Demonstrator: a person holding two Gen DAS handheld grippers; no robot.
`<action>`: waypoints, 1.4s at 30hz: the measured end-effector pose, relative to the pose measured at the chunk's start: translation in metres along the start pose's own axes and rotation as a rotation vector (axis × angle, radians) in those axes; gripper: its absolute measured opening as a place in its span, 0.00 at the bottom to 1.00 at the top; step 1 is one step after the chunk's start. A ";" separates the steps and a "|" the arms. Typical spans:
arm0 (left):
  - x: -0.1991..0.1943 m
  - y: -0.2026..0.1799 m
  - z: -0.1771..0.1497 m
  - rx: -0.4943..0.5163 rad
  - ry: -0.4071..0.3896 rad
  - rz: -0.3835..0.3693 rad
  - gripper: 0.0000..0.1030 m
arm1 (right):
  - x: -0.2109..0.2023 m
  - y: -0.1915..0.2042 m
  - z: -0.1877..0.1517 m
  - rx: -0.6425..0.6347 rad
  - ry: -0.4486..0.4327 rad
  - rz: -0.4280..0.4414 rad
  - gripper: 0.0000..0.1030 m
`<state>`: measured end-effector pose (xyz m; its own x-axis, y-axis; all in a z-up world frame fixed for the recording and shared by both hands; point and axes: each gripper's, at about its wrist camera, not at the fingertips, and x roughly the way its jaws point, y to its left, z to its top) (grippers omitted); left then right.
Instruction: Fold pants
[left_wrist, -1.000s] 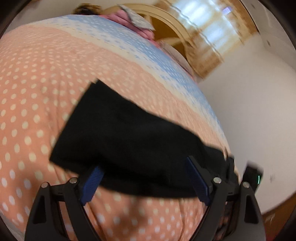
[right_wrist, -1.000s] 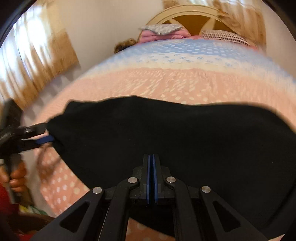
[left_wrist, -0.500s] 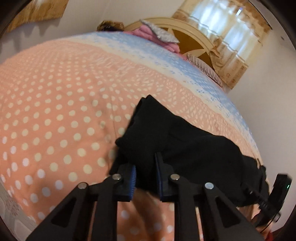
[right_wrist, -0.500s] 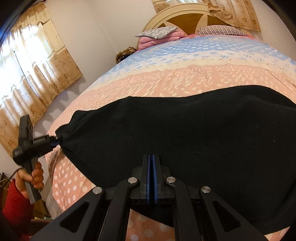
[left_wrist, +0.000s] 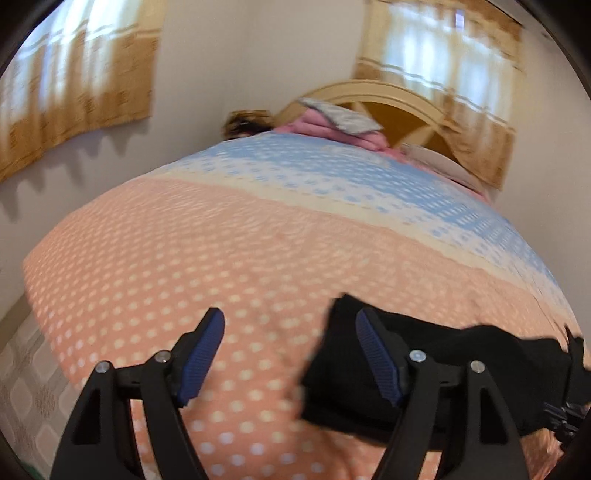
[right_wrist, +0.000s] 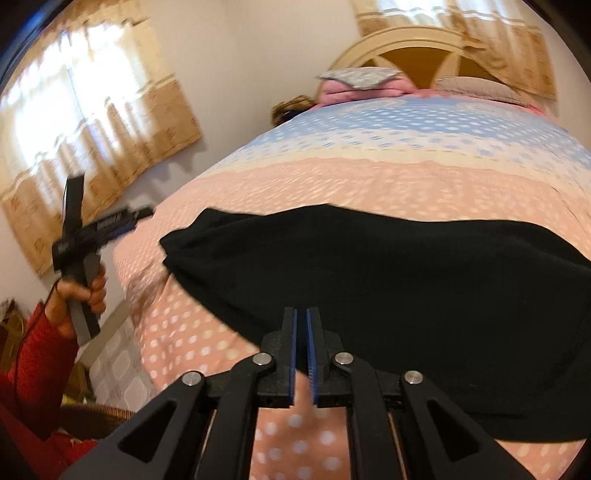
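Observation:
The black pants (right_wrist: 388, 280) lie folded flat on the peach polka-dot bedspread (right_wrist: 369, 181). In the left wrist view the pants (left_wrist: 443, 365) sit at the lower right, behind my right finger. My left gripper (left_wrist: 290, 354) is open and empty, lifted off the fabric to the left of the pants; it also shows in the right wrist view (right_wrist: 110, 225), held up in a hand. My right gripper (right_wrist: 303, 347) has its jaws a narrow slit apart at the pants' near edge, and I see no fabric between them.
The bedspread (left_wrist: 221, 258) turns cream and blue toward the headboard (right_wrist: 428, 48). Pink and grey pillows (right_wrist: 362, 85) lie at the head. Curtained windows (right_wrist: 85, 122) are on the left wall. The bed's left edge drops to a tiled floor (right_wrist: 118, 369).
My left gripper let go of the pants' left end, opened wide and lifted up and away to the left. My right gripper's jaws parted slightly. The pants have dropped flat.

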<state>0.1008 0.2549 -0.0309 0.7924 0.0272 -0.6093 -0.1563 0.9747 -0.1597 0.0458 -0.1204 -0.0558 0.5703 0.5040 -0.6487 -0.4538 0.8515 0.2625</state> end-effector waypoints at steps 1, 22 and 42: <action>0.005 -0.010 -0.002 0.027 0.013 -0.028 0.75 | 0.006 0.006 -0.001 -0.030 0.013 -0.003 0.26; 0.054 -0.020 -0.034 -0.015 0.245 -0.066 0.86 | 0.051 0.036 -0.010 -0.405 0.103 -0.221 0.10; 0.020 -0.048 -0.019 0.049 0.154 -0.037 0.89 | -0.021 -0.004 0.015 -0.118 0.044 0.147 0.71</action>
<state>0.1127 0.2045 -0.0504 0.6969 -0.0394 -0.7161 -0.0967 0.9842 -0.1482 0.0461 -0.1321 -0.0324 0.4624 0.6126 -0.6410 -0.6090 0.7449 0.2726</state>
